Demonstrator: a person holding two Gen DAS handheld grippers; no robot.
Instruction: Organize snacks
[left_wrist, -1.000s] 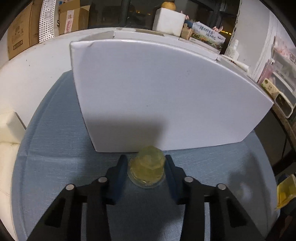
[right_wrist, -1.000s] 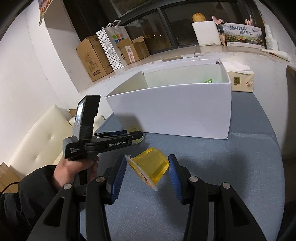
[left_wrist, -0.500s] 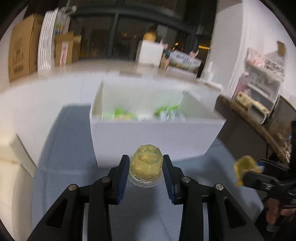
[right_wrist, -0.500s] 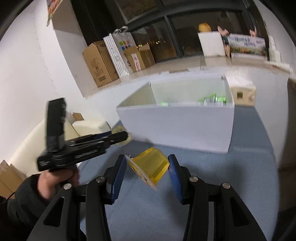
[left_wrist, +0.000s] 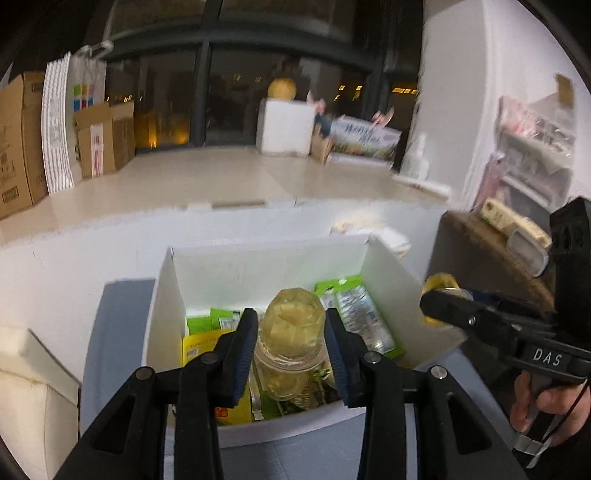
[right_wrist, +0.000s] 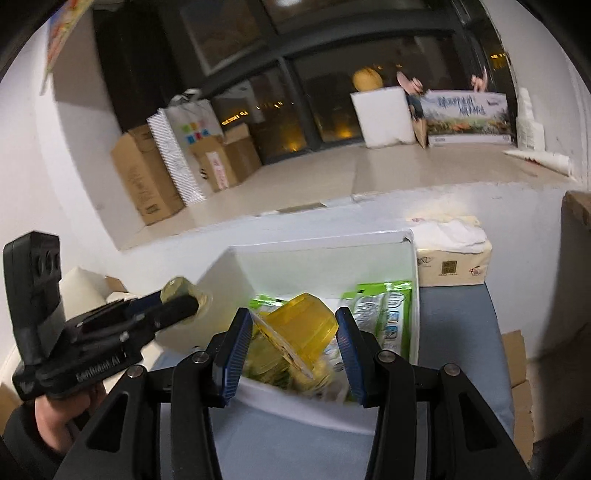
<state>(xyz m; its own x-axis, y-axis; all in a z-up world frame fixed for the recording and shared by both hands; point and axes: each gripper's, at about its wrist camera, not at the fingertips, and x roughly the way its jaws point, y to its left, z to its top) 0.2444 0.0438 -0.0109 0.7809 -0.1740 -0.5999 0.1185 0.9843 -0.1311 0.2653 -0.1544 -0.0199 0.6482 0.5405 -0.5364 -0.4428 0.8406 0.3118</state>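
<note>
Blue-padded fingers (left_wrist: 243, 350) of the left gripper (left_wrist: 291, 350) have just been opening around the pale jelly cup (left_wrist: 293, 332); motion blur hides whether the pads touch it. A second ago it sat on the tablecloth; now it hangs over the white box (left_wrist: 166, 295) of half-hidden green snack packets (left_wrist: 354, 314). Right gripper (right_wrist: 295, 354) pinches a tilted yellow jelly cup (right_wrist: 299, 332) above the blurred box front, earlier well short.

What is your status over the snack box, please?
Left gripper jaws just opening, pale jelly cup between them. Right gripper shut on yellow jelly cup. Both over white box; nothing blocking.
</note>
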